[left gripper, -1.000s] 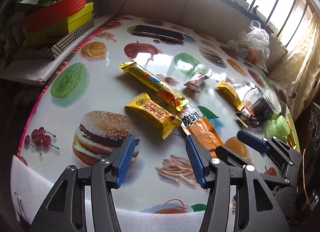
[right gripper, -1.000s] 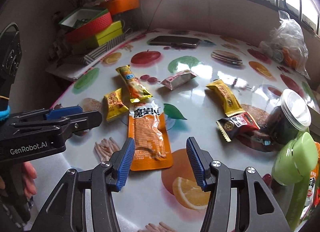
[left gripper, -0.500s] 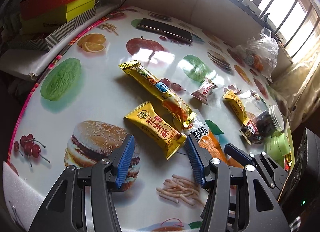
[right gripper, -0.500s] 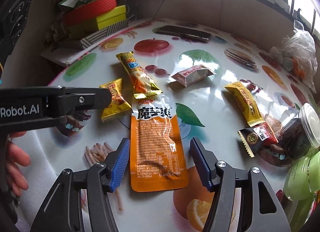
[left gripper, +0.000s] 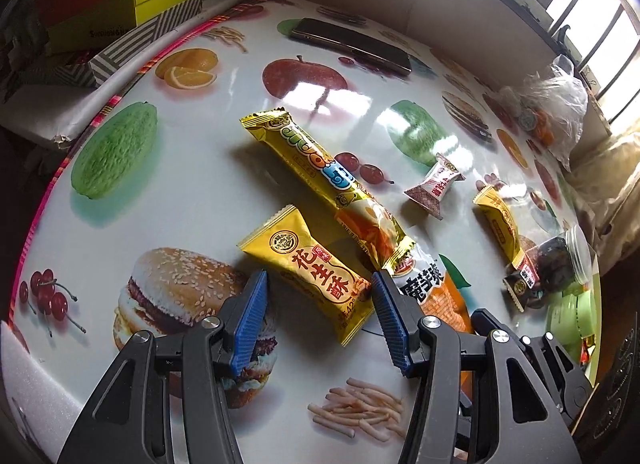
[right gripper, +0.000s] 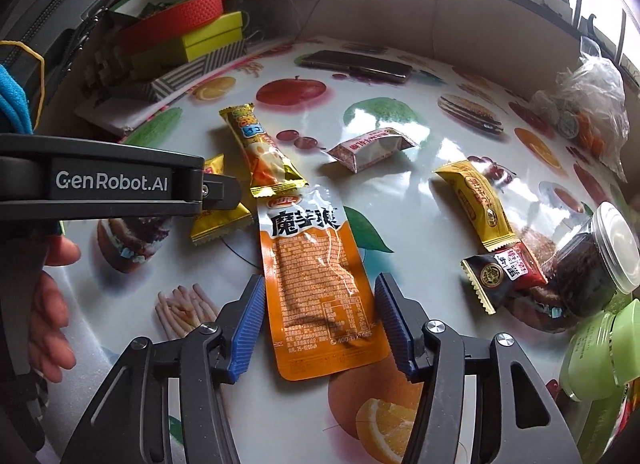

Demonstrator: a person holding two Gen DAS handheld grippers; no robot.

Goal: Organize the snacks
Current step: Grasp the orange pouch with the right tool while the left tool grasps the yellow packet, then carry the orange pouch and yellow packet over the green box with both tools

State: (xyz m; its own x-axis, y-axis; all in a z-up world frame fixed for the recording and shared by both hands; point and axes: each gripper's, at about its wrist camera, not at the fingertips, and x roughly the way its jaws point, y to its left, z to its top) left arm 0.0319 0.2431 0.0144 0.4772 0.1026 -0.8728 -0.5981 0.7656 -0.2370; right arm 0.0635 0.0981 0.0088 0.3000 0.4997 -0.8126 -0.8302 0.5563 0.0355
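Note:
Several snacks lie on a table (left gripper: 208, 199) with a fruit-print cover. My left gripper (left gripper: 320, 304) is open, its jaws either side of the near end of a short yellow packet (left gripper: 308, 264). A long yellow bar (left gripper: 320, 167) lies just beyond it. My right gripper (right gripper: 320, 304) is open, its jaws either side of the lower half of an orange pouch (right gripper: 316, 272). A white-red candy (right gripper: 368, 147), a yellow packet (right gripper: 476, 199) and a dark red packet (right gripper: 504, 272) lie further right. The left gripper's body shows in the right wrist view (right gripper: 224, 191).
Stacked red, yellow and striped boxes (left gripper: 120, 3) stand at the back left. A phone (left gripper: 352, 43) lies at the far edge. A plastic bag (right gripper: 588, 103) sits at the back right. A clear jar (right gripper: 596, 264) and a green container (right gripper: 596, 352) stand at the right.
Both grippers have moved forward and lower. The left now straddles the short yellow packet, the right straddles the orange pouch. Both stay open.

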